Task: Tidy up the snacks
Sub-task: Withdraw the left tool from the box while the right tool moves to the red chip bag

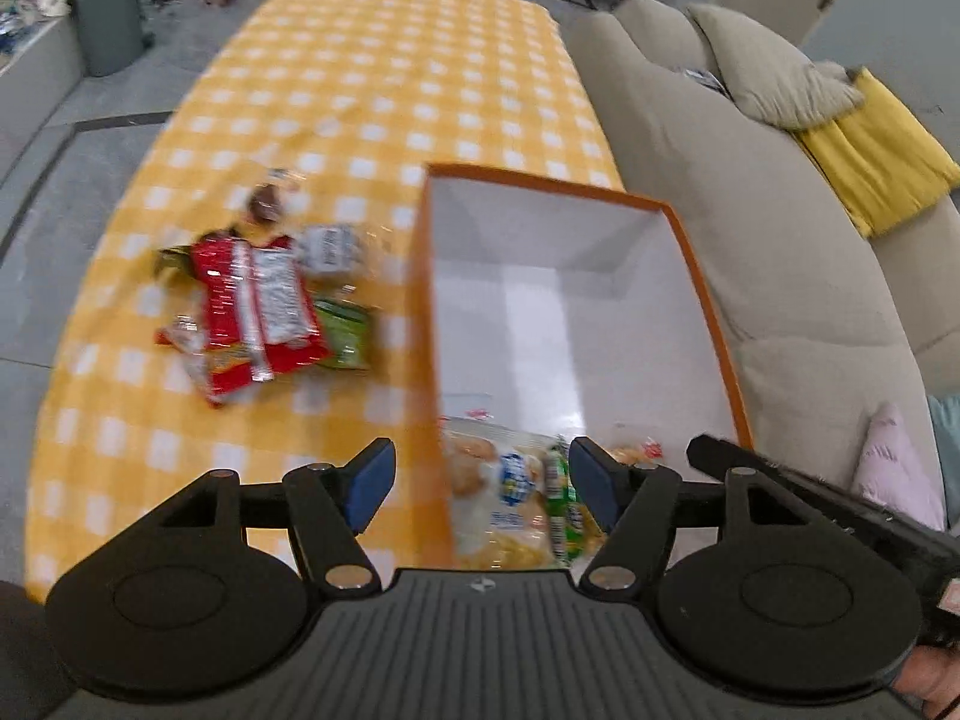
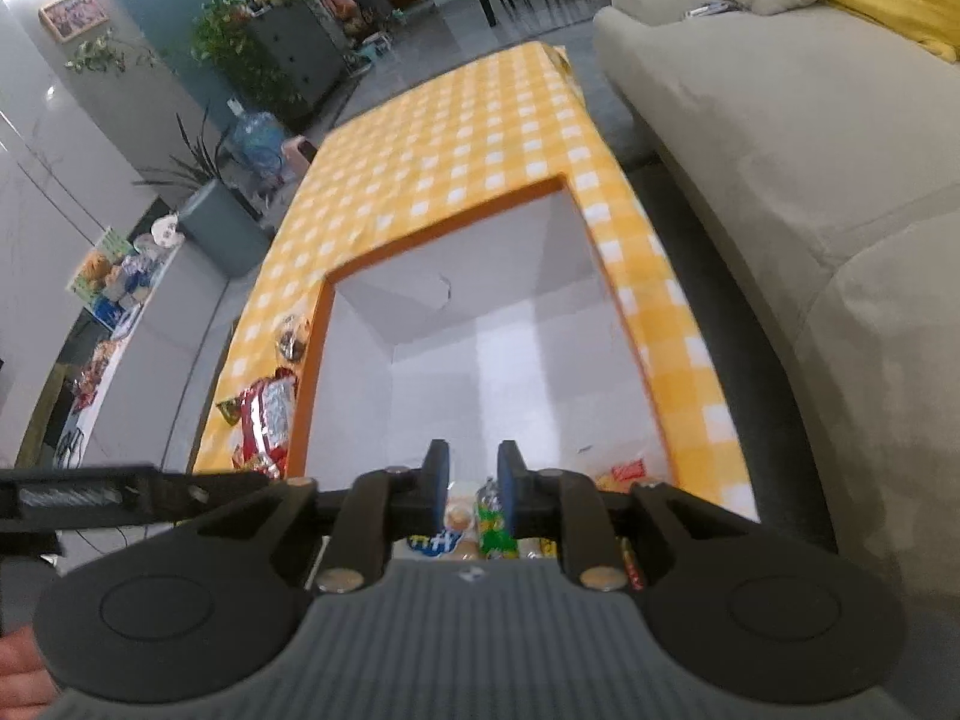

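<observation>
- Above the orange box point(image 1: 708, 324), left gripper point(image 1: 483, 483) gapes wide, empty; right gripper point(image 2: 473, 480) hangs slightly parted, holding nothing.
- Remaining snack packets point(image 1: 258, 306) lie at ten o'clock; approach low, pinch one packet's edge.

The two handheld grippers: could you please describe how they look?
Both match: the left gripper and right gripper have ribbed dark-grey bodies with a small white logo, black linkage arms on silver pivot pins, round black side housings, and blue pads lining the jaws.

left gripper point(image 1: 483, 483) spread wide, empty — right gripper point(image 2: 472, 483) narrowly parted, both tilted downward.
</observation>
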`<action>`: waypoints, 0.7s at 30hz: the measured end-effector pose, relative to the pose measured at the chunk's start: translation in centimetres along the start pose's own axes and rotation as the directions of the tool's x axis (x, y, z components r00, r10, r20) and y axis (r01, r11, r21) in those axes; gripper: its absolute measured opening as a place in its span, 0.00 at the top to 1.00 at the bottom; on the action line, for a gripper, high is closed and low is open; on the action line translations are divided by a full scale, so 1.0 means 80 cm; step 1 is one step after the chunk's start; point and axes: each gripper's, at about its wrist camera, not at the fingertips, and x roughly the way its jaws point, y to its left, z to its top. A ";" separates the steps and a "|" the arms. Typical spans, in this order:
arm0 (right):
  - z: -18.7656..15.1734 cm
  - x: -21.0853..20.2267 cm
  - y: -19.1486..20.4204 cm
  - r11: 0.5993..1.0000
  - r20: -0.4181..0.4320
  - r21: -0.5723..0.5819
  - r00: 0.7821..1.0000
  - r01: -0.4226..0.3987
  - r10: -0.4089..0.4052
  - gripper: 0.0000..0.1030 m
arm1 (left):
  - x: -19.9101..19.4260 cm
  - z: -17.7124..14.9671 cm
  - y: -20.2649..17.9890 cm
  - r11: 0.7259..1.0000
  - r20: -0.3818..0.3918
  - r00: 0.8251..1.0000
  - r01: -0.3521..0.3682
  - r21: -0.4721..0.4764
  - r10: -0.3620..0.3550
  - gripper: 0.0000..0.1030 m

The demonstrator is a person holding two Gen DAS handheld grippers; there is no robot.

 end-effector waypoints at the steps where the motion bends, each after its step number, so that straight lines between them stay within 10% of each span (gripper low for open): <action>1: -0.002 0.004 0.005 1.000 -0.009 -0.006 1.000 0.003 -0.003 0.84 | -0.006 -0.002 0.008 1.000 0.003 1.000 -0.006 -0.003 0.006 0.25; 7: -0.013 0.013 0.028 1.000 -0.045 0.028 0.999 0.008 -0.007 0.79 | -0.032 -0.006 0.058 0.997 0.050 0.997 -0.056 -0.051 0.058 0.25; 21: -0.045 0.044 0.167 0.981 -0.074 -0.195 0.997 0.010 -0.025 0.10 | -0.048 -0.017 0.207 0.948 0.076 0.976 -0.180 -0.262 0.206 0.23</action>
